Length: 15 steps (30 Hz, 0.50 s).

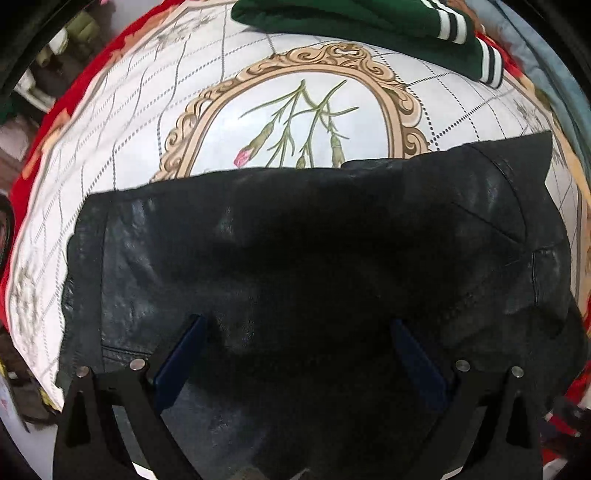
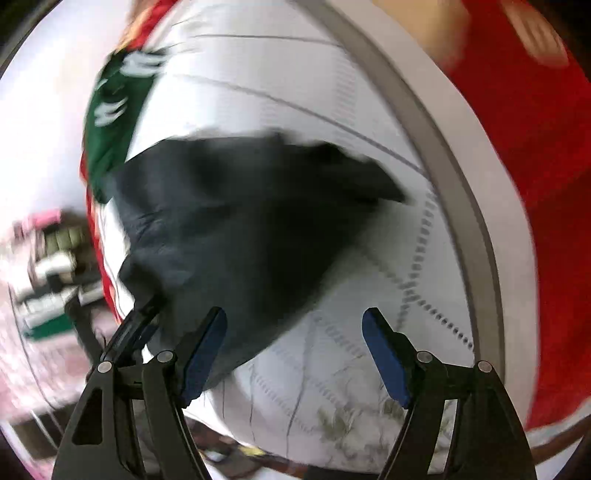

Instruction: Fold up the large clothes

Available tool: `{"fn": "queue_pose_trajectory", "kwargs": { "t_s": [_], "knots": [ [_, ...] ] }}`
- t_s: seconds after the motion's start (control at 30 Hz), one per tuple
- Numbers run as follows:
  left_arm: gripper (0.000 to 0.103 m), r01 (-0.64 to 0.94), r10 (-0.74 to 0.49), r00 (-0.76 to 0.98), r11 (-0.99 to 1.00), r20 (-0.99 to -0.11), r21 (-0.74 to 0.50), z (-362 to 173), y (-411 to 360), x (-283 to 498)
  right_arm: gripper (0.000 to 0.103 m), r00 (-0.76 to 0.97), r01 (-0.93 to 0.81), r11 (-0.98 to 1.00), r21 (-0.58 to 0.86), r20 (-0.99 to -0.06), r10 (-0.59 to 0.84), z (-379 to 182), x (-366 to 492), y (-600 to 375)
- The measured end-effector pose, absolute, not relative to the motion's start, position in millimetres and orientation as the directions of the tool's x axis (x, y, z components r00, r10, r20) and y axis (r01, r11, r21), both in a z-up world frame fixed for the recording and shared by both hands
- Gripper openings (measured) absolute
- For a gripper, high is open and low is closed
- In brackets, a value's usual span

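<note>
A black leather-like garment [image 1: 303, 251] lies folded flat on the patterned white bedspread [image 1: 147, 110]. My left gripper [image 1: 297, 325] is open, its blue pads spread wide just above the garment's near part, holding nothing. In the blurred right wrist view the same black garment [image 2: 236, 229] lies on the bedspread [image 2: 369, 295]. My right gripper [image 2: 293, 321] is open and empty, beside the garment's right edge. The left gripper [image 2: 144, 306] shows at the garment's lower left.
A folded green garment with white stripes [image 1: 369, 18] lies at the far side of the bed, also in the right wrist view [image 2: 110, 129]. Red fabric [image 1: 44, 122] borders the bedspread. Cluttered shelves [image 2: 48, 273] stand beyond the bed's left edge.
</note>
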<state>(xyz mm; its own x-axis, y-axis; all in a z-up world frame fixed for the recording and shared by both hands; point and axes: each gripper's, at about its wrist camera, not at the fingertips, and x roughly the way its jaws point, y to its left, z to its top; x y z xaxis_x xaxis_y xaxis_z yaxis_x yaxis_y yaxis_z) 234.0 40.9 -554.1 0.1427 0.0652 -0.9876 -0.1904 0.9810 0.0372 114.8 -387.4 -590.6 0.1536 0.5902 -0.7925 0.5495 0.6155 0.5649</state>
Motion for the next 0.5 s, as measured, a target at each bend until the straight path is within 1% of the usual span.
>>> {"fn": "queue_pose_trajectory", "kwargs": {
  "t_s": [0.07, 0.17, 0.23, 0.3, 0.37, 0.4, 0.43, 0.5],
  "knots": [
    [0.103, -0.192, 0.053, 0.139, 0.981, -0.989, 0.026, -555.4, 43.0, 234.0, 0.078, 0.255, 0.549, 0.524, 0.652, -0.727, 0.637, -612.5, 120.4, -386.8],
    [0.103, -0.175, 0.042, 0.137, 0.984, -0.99, 0.017, -557.5, 45.6, 236.2, 0.079, 0.399, 0.48, 0.449, 0.754, -0.643, 0.653, -618.8, 142.2, -379.8],
    [0.103, -0.162, 0.035, 0.139, 0.987, -0.99, 0.012, -560.3, 46.9, 240.9, 0.082, 0.433, 0.46, 0.423, 0.781, -0.613, 0.66, -622.1, 156.6, -372.5],
    [0.103, -0.153, 0.027, 0.142, 0.988, -0.989, 0.005, -560.6, 45.6, 238.8, 0.082, 0.456, 0.437, 0.413, 0.799, -0.593, 0.664, -619.6, 165.6, -374.9],
    [0.103, -0.146, 0.034, 0.156, 0.989, -0.987, 0.011, -560.9, 47.8, 240.4, 0.078, 0.478, 0.407, 0.395, 0.824, -0.561, 0.677, -621.0, 177.9, -357.0],
    [0.103, -0.146, 0.04, 0.161, 0.989, -0.986, 0.017, -560.8, 48.8, 242.5, 0.061, 0.479, 0.407, 0.399, 0.821, -0.564, 0.673, -622.1, 182.6, -351.8],
    [0.103, -0.148, 0.046, 0.164, 0.989, -0.985, 0.022, -560.5, 49.6, 244.9, 0.035, 0.48, 0.409, 0.392, 0.824, -0.559, 0.676, -620.8, 187.2, -351.6],
    [0.103, -0.148, 0.042, 0.165, 0.989, -0.985, 0.018, -560.5, 49.9, 250.7, 0.025, 0.498, 0.418, 0.352, 0.837, -0.536, 0.682, -624.5, 194.7, -341.1]
  ]
}}
